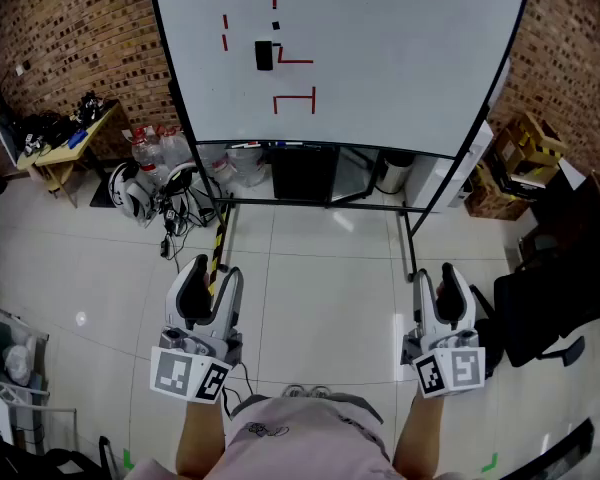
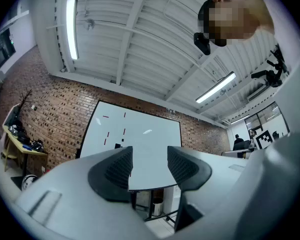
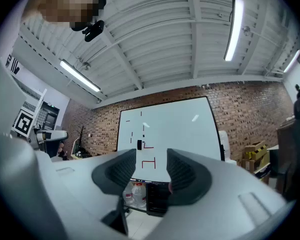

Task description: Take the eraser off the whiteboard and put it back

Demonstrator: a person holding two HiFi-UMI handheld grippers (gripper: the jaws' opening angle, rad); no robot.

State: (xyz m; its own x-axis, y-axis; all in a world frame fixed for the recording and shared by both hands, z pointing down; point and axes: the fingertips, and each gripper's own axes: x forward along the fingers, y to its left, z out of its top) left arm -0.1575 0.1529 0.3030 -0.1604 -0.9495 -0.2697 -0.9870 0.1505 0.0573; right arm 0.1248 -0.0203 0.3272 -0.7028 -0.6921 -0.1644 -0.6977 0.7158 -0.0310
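Noted nearest, at the bottom edge of the head view: pink shirt (image 1: 300, 436) with a bare forearm on either side.

Recorded left gripper (image 1: 208, 268) at near left over the tiled floor (image 1: 310, 288), pointing toward the far board. Found jaws standing a narrow gap apart, nothing between the pads, only the distant board showing through.

Recorded right gripper (image 1: 445, 276) at near right, well apart from the left one and about level with it. Found the same there: jaws slightly parted, pinching nothing.

Noted black chair (image 1: 550, 303) just to the right of the right gripper.

Logged farther out, at left: wooden table (image 1: 75, 140) with clutter, clear water bottles (image 1: 148, 150), and white-and-black headgear (image 1: 130, 190) on the floor, exact kind not readable. Logged at far right: cardboard boxes (image 1: 520, 150).

Seen under the board: black cabinet (image 1: 303, 171) and a bin (image 1: 392, 173).

Located whiteboard (image 1: 400, 58) on its black stand, far centre, in front of the brick wall (image 1: 65, 28). Counted several short red marks (image 1: 294, 101) on its left half.

Located black eraser (image 1: 265, 55) stuck upright on the board's upper left part, among the marks, well away from both grippers and untouched.
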